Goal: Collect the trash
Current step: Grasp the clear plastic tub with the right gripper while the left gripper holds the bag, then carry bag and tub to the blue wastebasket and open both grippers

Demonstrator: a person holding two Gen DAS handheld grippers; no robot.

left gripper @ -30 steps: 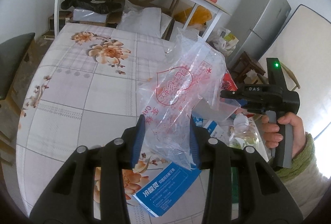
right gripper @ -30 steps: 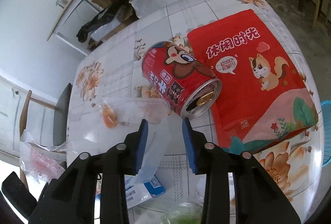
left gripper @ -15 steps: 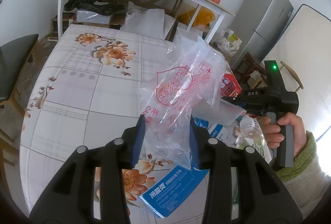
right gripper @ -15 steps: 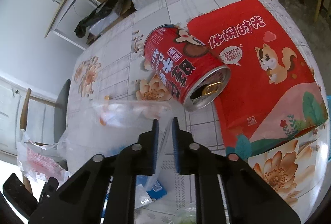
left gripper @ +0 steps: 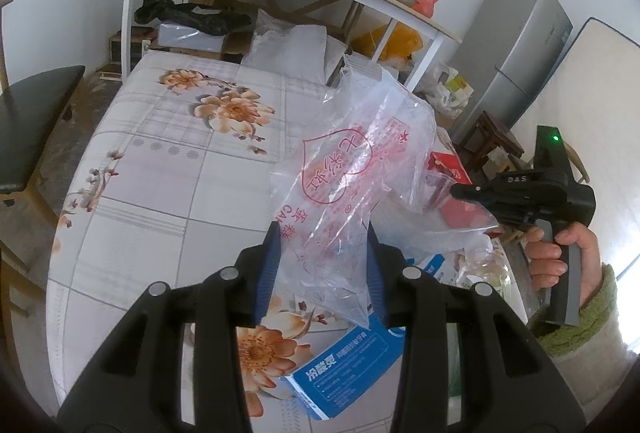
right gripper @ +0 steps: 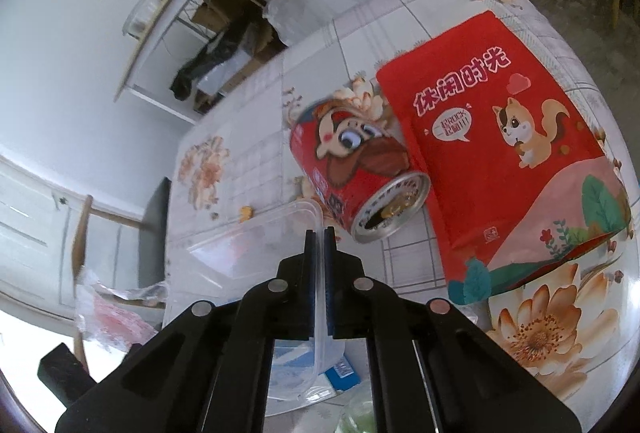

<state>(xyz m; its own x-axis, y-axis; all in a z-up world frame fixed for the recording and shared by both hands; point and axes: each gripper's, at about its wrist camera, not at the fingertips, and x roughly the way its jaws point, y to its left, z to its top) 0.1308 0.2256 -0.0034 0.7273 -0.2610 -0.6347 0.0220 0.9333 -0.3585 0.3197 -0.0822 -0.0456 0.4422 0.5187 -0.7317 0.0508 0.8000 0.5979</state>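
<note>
Just closed, the right claw (right gripper: 319,233) now pinches the clear tray's (right gripper: 256,233) rim beside the red can (right gripper: 352,173); the left claw (left gripper: 322,265), half-open, grips the plastic bag (left gripper: 344,185), held up to receive it.

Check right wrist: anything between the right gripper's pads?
Yes: the rim of the clear plastic container is pinched in the right gripper, seen in the right wrist view.

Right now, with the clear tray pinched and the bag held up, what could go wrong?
1. The right hand-held gripper pinches only the thin rim of the clear plastic tray; it may slip or flex out.
2. The red can lies on its side right beside the tray; a swing could set it rolling.
3. The left hand-held gripper holds the printed plastic bag crumpled, its mouth not clearly open.
</note>
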